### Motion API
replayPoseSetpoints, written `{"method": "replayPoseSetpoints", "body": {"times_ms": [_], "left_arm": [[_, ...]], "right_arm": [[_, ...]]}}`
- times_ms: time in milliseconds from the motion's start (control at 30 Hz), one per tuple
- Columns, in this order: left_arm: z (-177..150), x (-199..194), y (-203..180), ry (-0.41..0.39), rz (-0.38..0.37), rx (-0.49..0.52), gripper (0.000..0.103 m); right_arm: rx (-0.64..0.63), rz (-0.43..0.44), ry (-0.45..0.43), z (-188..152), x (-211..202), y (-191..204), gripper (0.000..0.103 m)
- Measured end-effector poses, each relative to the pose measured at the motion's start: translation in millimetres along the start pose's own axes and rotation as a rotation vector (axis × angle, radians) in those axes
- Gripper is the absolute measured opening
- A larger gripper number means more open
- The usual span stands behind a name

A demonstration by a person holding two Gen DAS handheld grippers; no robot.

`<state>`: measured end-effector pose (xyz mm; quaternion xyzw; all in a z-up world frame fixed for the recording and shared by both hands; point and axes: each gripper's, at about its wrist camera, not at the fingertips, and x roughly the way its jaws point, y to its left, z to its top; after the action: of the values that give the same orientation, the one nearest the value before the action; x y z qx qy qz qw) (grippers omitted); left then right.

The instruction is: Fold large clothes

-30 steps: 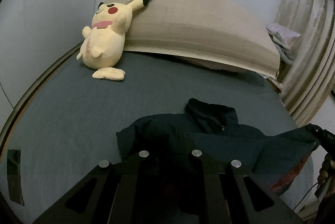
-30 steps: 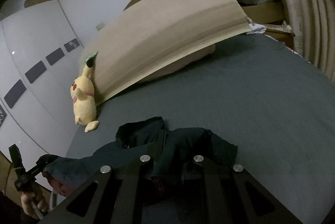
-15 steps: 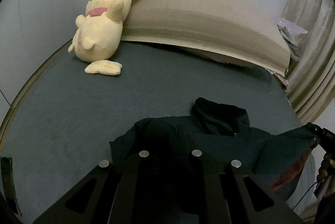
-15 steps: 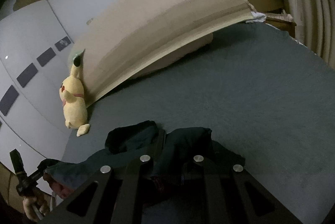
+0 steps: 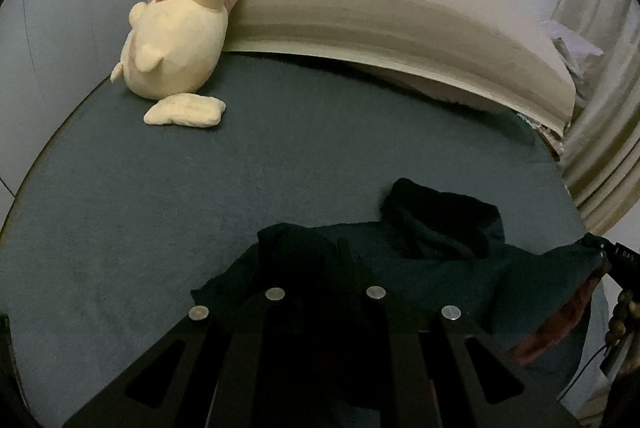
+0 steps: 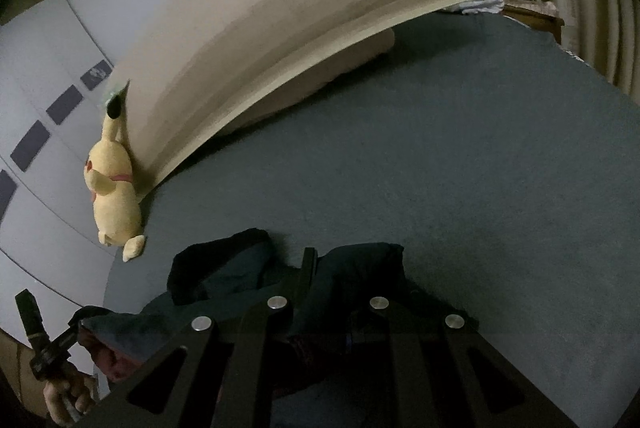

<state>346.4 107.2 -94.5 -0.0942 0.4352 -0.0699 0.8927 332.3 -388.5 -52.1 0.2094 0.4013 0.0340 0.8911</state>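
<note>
Across the lower middle of both wrist views, one dark jacket point(image 5: 436, 268) lies on the grey-blue bed point(image 5: 160, 212), its collar toward the headboard. Both grippers pinch its fabric: the left gripper point(image 5: 344, 248) at one end, the right gripper point(image 6: 308, 260) at the other, each with fingers pressed together on cloth. One yellow plush toy point(image 5: 180, 28) leans against the tan board point(image 5: 400, 8) at upper left.

Your left hand-held gripper point(image 5: 324, 268) and right hand-held gripper point(image 6: 326, 268) are matte black, four round silver screws each; beaded bracelet point(image 5: 620, 312) at right edge.
</note>
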Motion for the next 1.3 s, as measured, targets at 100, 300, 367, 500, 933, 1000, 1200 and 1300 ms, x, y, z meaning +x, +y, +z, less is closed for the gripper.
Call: {"method": "replayPoseSetpoints", "body": {"times_ms": [100, 300, 367, 500, 933, 1000, 1200, 1300], "left_arm": [[4, 8, 1, 0.012, 0.001, -0.002, 0.010], [8, 24, 0, 0.031, 0.016, 0.000, 0.010], [9, 29, 0, 0.036, 0.022, 0.002, 0.010], [10, 35, -2, 0.044, 0.032, 0.008, 0.010], [11, 59, -7, 0.075, 0.062, 0.023, 0.010], [10, 63, -8, 0.077, 0.068, 0.028, 0.010], [7, 76, -7, 0.099, 0.078, 0.028, 0.011], [6, 81, -6, 0.106, 0.082, 0.031, 0.011]], "right_arm": [[0.000, -0.007, 0.009, 4, 8, -1, 0.010], [0.010, -0.030, 0.035, 7, 26, -6, 0.010], [0.015, -0.037, 0.044, 8, 32, -8, 0.010], [0.012, -0.052, 0.062, 11, 41, -11, 0.010], [0.017, -0.091, 0.124, 15, 73, -15, 0.010], [0.016, -0.096, 0.131, 16, 77, -16, 0.010], [0.014, -0.107, 0.149, 14, 87, -18, 0.010], [0.013, -0.110, 0.157, 13, 90, -19, 0.010]]}}
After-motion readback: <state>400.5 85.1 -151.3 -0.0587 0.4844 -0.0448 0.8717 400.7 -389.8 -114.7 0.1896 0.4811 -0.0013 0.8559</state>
